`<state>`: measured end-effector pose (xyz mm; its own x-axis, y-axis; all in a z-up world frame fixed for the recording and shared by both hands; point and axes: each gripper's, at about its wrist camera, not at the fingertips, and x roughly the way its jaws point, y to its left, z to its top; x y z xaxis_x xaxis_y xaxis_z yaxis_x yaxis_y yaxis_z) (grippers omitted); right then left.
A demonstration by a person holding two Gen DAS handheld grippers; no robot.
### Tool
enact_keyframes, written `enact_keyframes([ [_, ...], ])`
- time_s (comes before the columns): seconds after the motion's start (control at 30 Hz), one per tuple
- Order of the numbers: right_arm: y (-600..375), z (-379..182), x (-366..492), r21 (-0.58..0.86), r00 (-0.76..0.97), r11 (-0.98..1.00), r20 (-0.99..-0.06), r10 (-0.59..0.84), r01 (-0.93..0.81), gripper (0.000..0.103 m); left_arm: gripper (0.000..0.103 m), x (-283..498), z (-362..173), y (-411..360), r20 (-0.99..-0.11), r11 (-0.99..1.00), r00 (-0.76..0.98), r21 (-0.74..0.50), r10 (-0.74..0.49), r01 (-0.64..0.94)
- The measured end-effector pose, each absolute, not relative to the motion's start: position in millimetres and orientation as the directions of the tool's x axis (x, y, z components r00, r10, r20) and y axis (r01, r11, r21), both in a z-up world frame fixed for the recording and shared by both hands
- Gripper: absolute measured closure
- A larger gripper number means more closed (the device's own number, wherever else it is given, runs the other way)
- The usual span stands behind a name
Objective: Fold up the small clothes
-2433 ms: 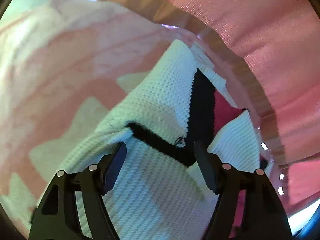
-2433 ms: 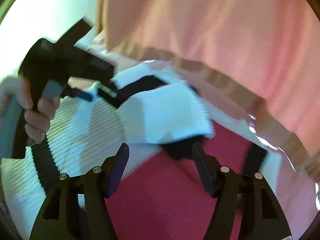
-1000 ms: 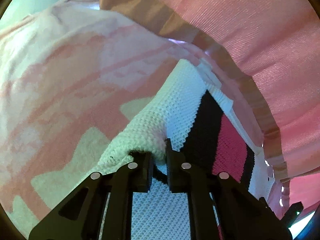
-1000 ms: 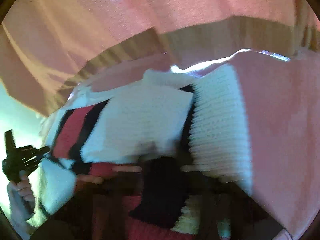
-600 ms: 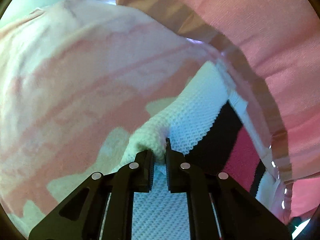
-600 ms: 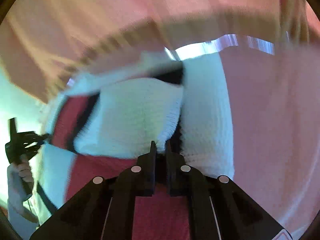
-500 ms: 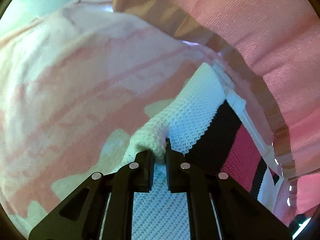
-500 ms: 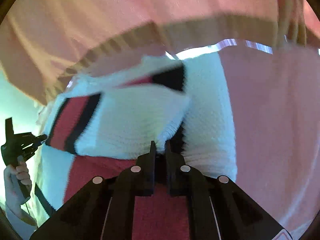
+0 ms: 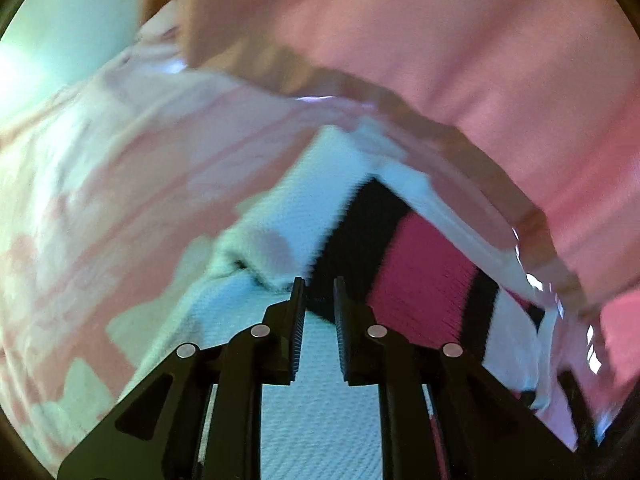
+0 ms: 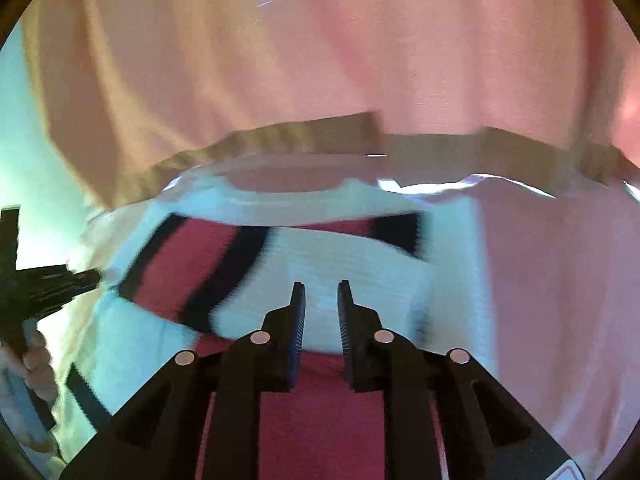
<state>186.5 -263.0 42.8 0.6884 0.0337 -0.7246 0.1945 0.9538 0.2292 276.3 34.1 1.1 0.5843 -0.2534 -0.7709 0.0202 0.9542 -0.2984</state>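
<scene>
In the left wrist view, the left gripper (image 9: 318, 296) reaches forward and low over a knit sweater (image 9: 320, 412) of white, black and red bands. Its jaws stand a narrow gap apart with nothing between them, their tips just short of a bunched white fold (image 9: 260, 252). The sweater lies on a pink-and-white patterned cloth (image 9: 120, 184), with a pink curtain (image 9: 460, 60) hanging behind.

In the right wrist view, the right gripper (image 10: 320, 300) points forward over the red part of the same sweater (image 10: 320, 412), jaws narrowly parted and empty, tips above a folded white panel (image 10: 340, 264). At the far left the person's left hand (image 10: 38, 364) grips the other tool's black handle, its nose aimed at the sweater's edge. The view is motion-blurred
</scene>
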Motion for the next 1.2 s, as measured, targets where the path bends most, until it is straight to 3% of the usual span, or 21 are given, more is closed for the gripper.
enact_keyframes([
  [0.07,-245.8,25.0,208.2,0.22,0.658,0.961,-0.75,0.059,0.165,0.089,0.089,281.2,-7.9,9.1,-0.778,0.969,0.581,-0.233,-0.239,0.086],
  [0.17,-246.7,-12.2,215.5,0.187,0.592,0.965,-0.805,0.043,0.184,0.101,0.087,300.0,-39.4,2.4,-0.842,0.985,0.514,-0.164,-0.165,0.049],
  [0.33,-289.6,4.3,173.0,0.231,0.647,0.921,-0.762,-0.028,0.312,0.099,0.087,307.3,-40.2,7.4,-0.831,0.99,0.538,-0.132,-0.139,0.051],
  [0.4,-298.9,-12.7,173.7,0.171,0.565,0.931,-0.824,-0.044,0.323,0.103,0.087,309.8,-44.4,5.9,-0.837,0.991,0.532,-0.126,-0.133,0.049],
  [0.47,-310.0,-7.0,157.5,0.193,0.575,0.917,-0.817,-0.047,0.349,0.103,0.087,309.5,-39.1,5.6,-0.841,0.99,0.524,-0.132,-0.139,0.051],
  [0.57,-312.2,25.7,111.3,0.189,0.6,0.897,-0.794,-0.1,0.399,0.086,0.068,295.7,-26.6,14.7,-0.836,0.983,0.517,-0.172,-0.183,0.069],
  [0.63,-309.2,38.5,70.9,0.222,0.61,0.885,-0.788,-0.083,0.408,0.072,0.05,278.5,-16.7,27.3,-0.827,0.981,0.528,-0.175,-0.194,0.086],
  [0.7,-298.6,44.4,23.3,0.229,0.605,0.883,-0.792,-0.076,0.411,0.058,0.046,263.4,-7.2,39.8,-0.816,0.98,0.543,-0.174,-0.199,0.098],
  [0.93,-235.2,12.5,-80.3,0.315,0.52,0.871,-0.85,0.083,0.376,0.05,0.026,169.8,-7.8,115.8,-0.81,0.979,0.552,-0.184,-0.2,0.085],
  [1.07,-216.0,-4.5,-93.8,0.407,0.52,0.849,-0.833,0.192,0.338,0.047,0.025,131.8,-33.0,145.4,-0.854,0.98,0.486,-0.197,-0.186,0.029],
  [1.2,-202.6,-3.2,-89.6,0.395,0.559,0.868,-0.811,0.174,0.302,0.044,0.025,116.5,-56.4,164.8,-0.889,0.968,0.415,-0.242,-0.194,-0.065],
])
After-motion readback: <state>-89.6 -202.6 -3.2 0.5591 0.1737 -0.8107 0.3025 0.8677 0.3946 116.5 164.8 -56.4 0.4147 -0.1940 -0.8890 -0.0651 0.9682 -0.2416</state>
